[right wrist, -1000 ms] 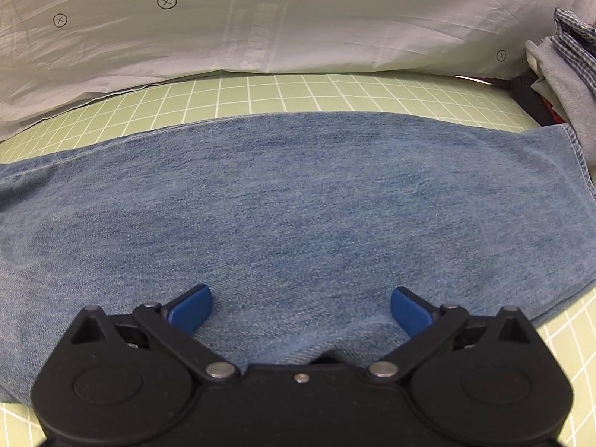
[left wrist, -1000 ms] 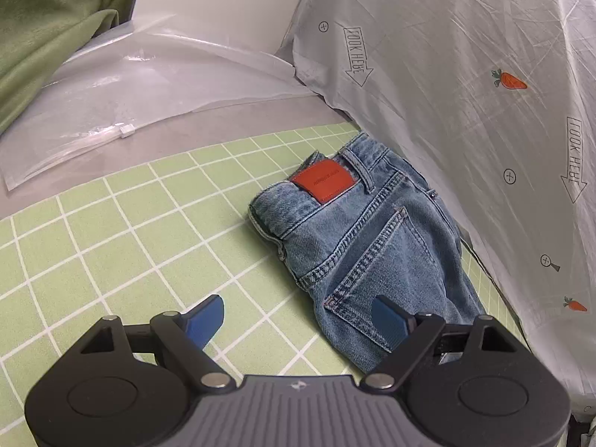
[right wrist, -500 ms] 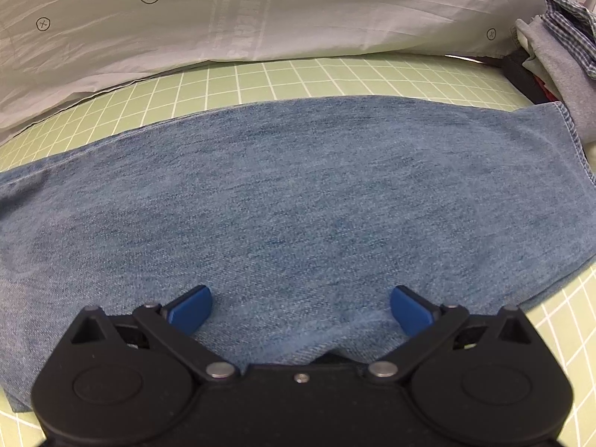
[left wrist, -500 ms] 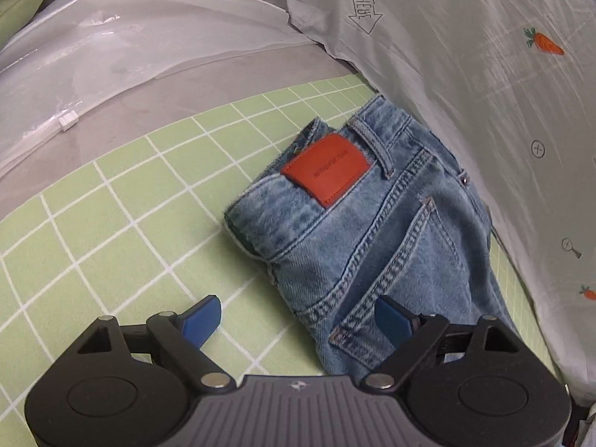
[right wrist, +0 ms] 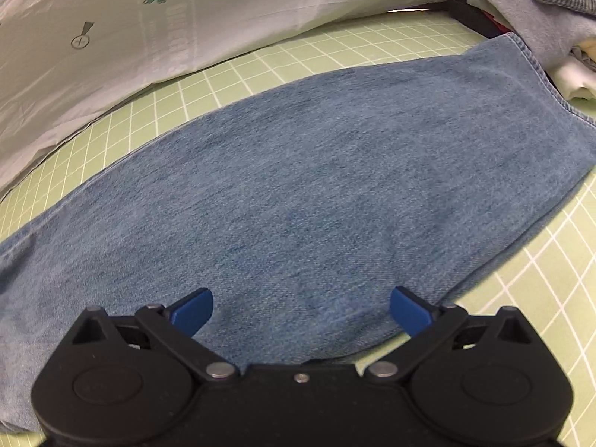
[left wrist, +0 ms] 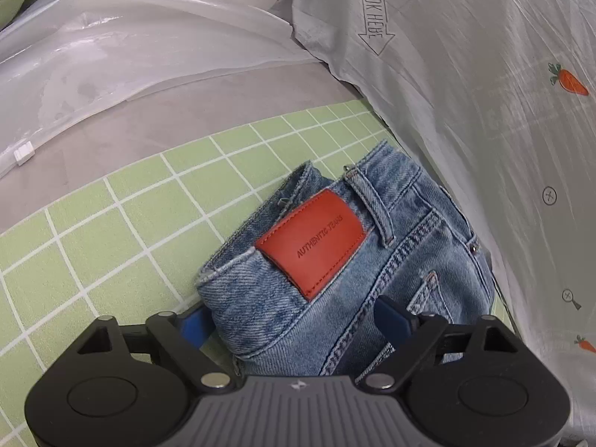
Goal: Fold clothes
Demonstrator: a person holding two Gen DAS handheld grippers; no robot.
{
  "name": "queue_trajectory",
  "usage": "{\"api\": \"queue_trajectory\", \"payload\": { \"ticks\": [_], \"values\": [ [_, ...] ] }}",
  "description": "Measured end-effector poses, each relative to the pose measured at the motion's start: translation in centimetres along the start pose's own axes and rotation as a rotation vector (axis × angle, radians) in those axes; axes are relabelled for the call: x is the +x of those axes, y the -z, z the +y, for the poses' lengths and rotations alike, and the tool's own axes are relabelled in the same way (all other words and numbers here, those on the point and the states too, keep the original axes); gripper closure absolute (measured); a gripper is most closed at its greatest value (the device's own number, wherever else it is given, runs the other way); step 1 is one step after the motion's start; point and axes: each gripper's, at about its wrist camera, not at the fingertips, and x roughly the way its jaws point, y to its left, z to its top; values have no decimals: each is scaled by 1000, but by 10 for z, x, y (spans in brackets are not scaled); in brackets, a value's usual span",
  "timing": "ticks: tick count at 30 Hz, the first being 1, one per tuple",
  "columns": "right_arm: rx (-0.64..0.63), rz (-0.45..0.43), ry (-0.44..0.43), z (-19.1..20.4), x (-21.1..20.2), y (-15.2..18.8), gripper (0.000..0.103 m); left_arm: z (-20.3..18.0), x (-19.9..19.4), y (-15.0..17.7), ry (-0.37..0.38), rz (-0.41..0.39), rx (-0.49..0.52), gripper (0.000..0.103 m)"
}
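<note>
Green grid mat (left wrist: 111, 223) carries the jeans (left wrist: 335, 260), halved lengthwise, legs (right wrist: 298, 186) unfolded; left gripper (left wrist: 294, 322) spread around the near waistband corner; right gripper (right wrist: 301, 307) spread over the legs; crosswise folds likely remain.

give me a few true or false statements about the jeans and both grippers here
1. The left gripper is open around the waistband of the jeans. True.
2. The patch on the waistband is blue. False: it is red-orange.
3. The right gripper is shut on the denim leg. False: it is open over it.
4. The jeans lie on a green grid mat. True.
5. Folded clothes lie past the leg's hem. True.
</note>
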Motion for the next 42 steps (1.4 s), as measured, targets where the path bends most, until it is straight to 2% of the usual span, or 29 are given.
{"api": "queue_trajectory", "payload": {
  "ticks": [3, 5, 10, 13, 16, 20, 24, 26, 28, 30, 31, 36, 42],
  "values": [
    [42, -7, 1, -13, -1, -7, 1, -2, 1, -4, 0, -14, -35, 74],
    [88, -11, -25, -24, -1, -12, 1, -3, 1, -6, 0, -23, -58, 87],
    [100, -27, -77, -47, -10, -14, 4, -43, -52, -2, 117, -103, 71, 89],
    [93, -40, -80, -68, -18, -10, 4, -79, -81, 10, 189, -115, 137, 89],
    [149, -35, -98, -99, -23, -6, 4, -111, -97, 31, 263, -117, 171, 89],
    [205, -28, -122, -139, -26, -14, 4, -153, -94, 70, 359, -78, 210, 89],
    [201, -47, -125, -170, -28, -31, 4, -195, -69, 126, 410, 25, 256, 89],
    [196, -50, -128, -186, -25, -40, 4, -206, -45, 159, 396, 111, 244, 89],
    [195, -44, -123, -200, -22, -47, 4, -207, -11, 191, 335, 219, 179, 89],
    [191, -42, -118, -209, -18, -53, 4, -204, 22, 218, 227, 318, 135, 89],
    [187, -41, -115, -214, -15, -57, 4, -202, 35, 228, 181, 340, 127, 89],
    [159, -17, -91, -226, 0, -76, 4, -196, 44, 232, 190, 346, 97, 88],
    [155, 1, -95, -217, 12, -79, 4, -209, 34, 240, 181, 322, 239, 89]
  ]
}}
